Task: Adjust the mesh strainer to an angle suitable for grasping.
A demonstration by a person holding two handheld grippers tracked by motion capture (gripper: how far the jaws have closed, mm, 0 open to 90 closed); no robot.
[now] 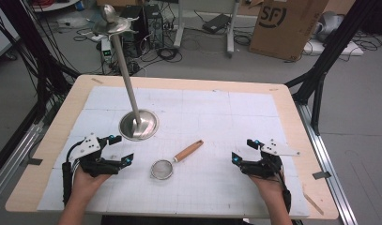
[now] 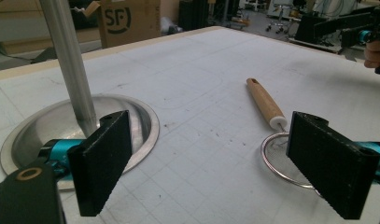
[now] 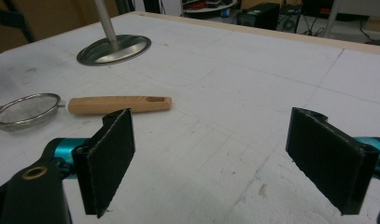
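A small mesh strainer point(image 1: 162, 169) with a wooden handle point(image 1: 188, 151) lies on the white mat, midway between my two grippers. In the left gripper view the strainer's ring point(image 2: 276, 158) sits partly behind my right-hand jaw, its handle point(image 2: 265, 102) pointing away. My left gripper point(image 1: 121, 150) rests at the front left, open, with nothing between its fingers. At the front right my right gripper point(image 1: 245, 151) is open too and holds nothing. In the right gripper view the strainer point(image 3: 26, 110) lies at far left.
A metal stand with a round base point(image 1: 138, 125) and a tall leaning pole point(image 1: 125, 75) stands behind the left gripper. The white mat point(image 1: 217, 112) covers the wooden table. Boxes, cables and black frame legs surround the table on the floor.
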